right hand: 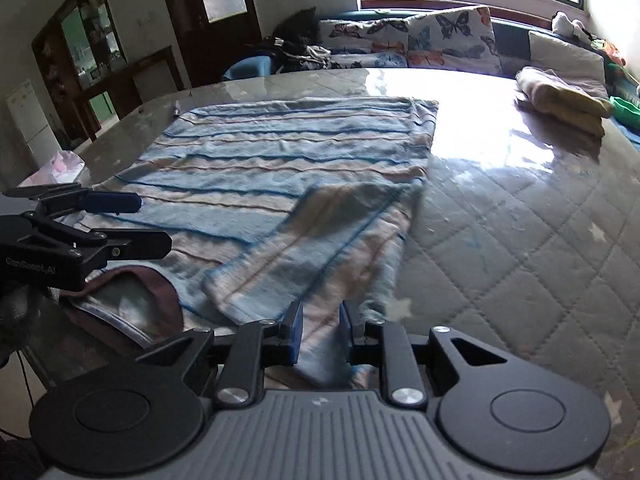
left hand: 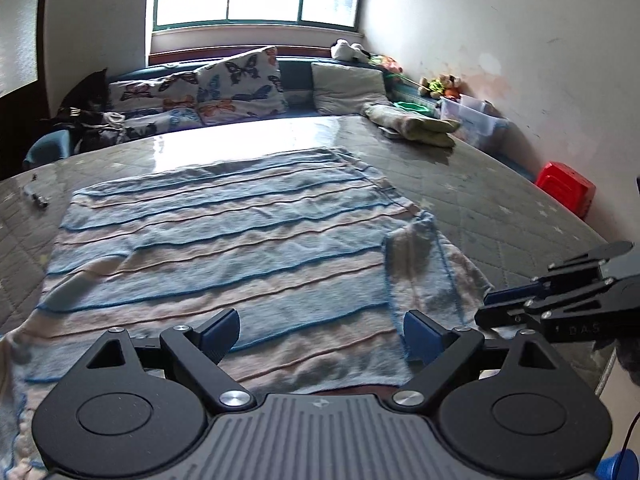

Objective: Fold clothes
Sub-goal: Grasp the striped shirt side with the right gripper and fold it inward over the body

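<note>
A blue-and-pink striped cloth (left hand: pixel 224 240) lies spread flat on the quilted table (left hand: pixel 500 200), also seen as the striped cloth (right hand: pixel 280 168) in the right wrist view. Its near right corner (right hand: pixel 320 240) is folded back over it. My left gripper (left hand: pixel 320 332) hangs wide open over the cloth's near edge, nothing between its fingers. My right gripper (right hand: pixel 320 332) is at the near right corner, its jaws a narrow gap apart, with cloth lying in the gap and not visibly pinched. Each gripper shows in the other's view: right gripper (left hand: pixel 490 306), left gripper (right hand: pixel 154 224).
A folded yellow-green blanket (left hand: pixel 412 124) sits at the table's far right. Butterfly cushions (left hand: pixel 240 84) line a bench under the window behind. A red stool (left hand: pixel 566 186) and clear bins (left hand: pixel 472 118) stand by the right wall. A small dark object (left hand: pixel 38 198) lies far left on the table.
</note>
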